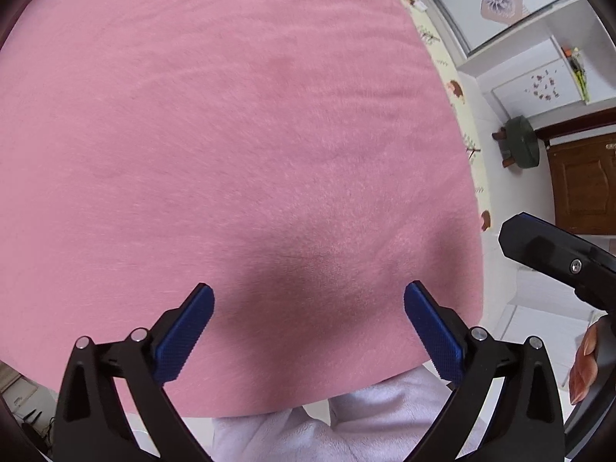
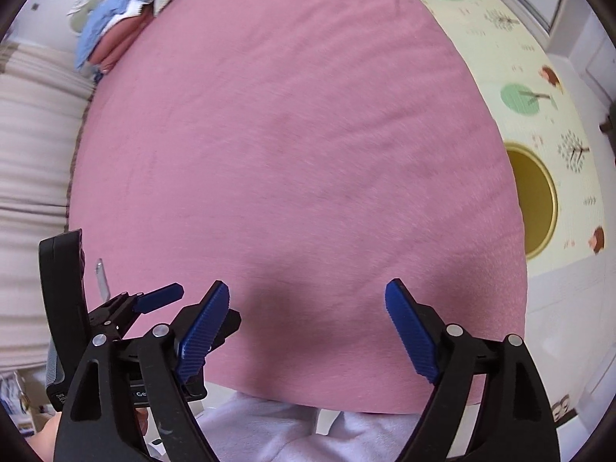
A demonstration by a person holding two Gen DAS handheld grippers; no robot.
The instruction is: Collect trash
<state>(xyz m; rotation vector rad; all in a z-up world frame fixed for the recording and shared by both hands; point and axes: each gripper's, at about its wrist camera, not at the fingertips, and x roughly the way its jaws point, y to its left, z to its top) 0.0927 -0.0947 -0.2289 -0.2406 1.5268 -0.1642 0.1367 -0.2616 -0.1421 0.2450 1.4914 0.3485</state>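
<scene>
Blue ribbed pads on black plastic arms fill the bottom of both wrist views: the left gripper and the right gripper each have their jaws wide apart with nothing between them, both pointing steeply down at the bed. No trash shows on the pink blanket in either view, so I cannot tell where the next piece lies; the round bin stands on the floor just beside the bed's right edge, its yellow inside apparently bare. The step in hand looks like a search, so it pays to sweep both cameras slowly over the blanket and toward the pillows at the far end, keeping the jaws spread until a scrap is centred between the pads. That blanket is fuzzy, soft and faintly creased, so a thin wrapper could sink in; press lightly and pinch low. A printed foam mat covers the floor, smooth and pale
</scene>
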